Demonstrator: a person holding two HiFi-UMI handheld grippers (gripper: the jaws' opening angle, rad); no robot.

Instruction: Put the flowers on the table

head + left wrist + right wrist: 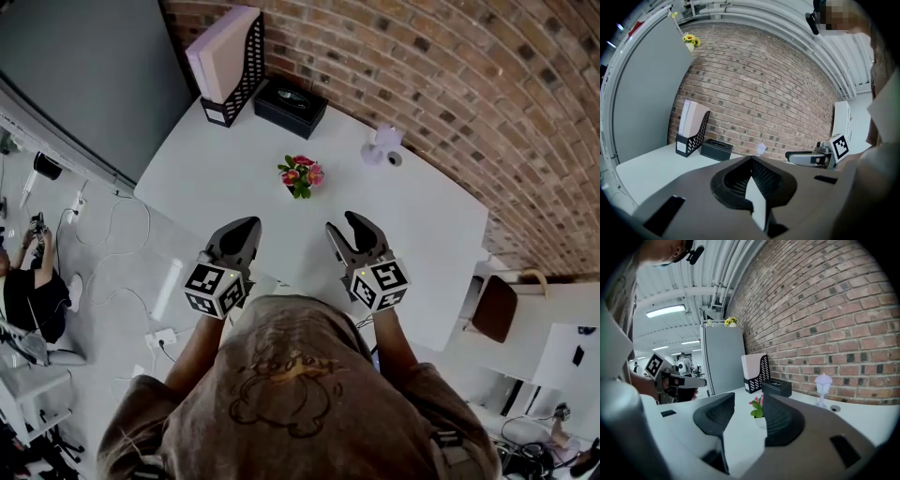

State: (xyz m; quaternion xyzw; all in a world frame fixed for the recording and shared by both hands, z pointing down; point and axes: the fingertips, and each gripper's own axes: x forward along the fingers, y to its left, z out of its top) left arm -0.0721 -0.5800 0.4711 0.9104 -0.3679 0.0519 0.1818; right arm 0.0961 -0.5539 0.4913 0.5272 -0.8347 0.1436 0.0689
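The small bunch of pink and red flowers with green leaves in a little white pot (301,175) stands upright on the white tabletop (216,169). It is about in the middle of the tabletop, somewhat nearer to the far edge that runs along the red brick wall (450,84). Nothing touches it.

Both grippers are held above the near edge of the tabletop, side by side and a little apart, and both point toward the far edge. The left gripper (244,228) has its fingers closed together. In the left gripper view the tips meet and there is nothing between them.

The right gripper (345,225) has its fingers about half open. In the right gripper view the gap between them is free, and the flowers are seen through this gap, further away on the tabletop. The fingers do not touch the pot.

At the far left corner of the tabletop stands a black mesh file holder with a pale pink folder in it (234,66). Just beside it, along the far edge, lies a flat black box (291,103). Further along the same edge, toward the right, stands a small white lantern-shaped object (384,142), well apart from the flowers.
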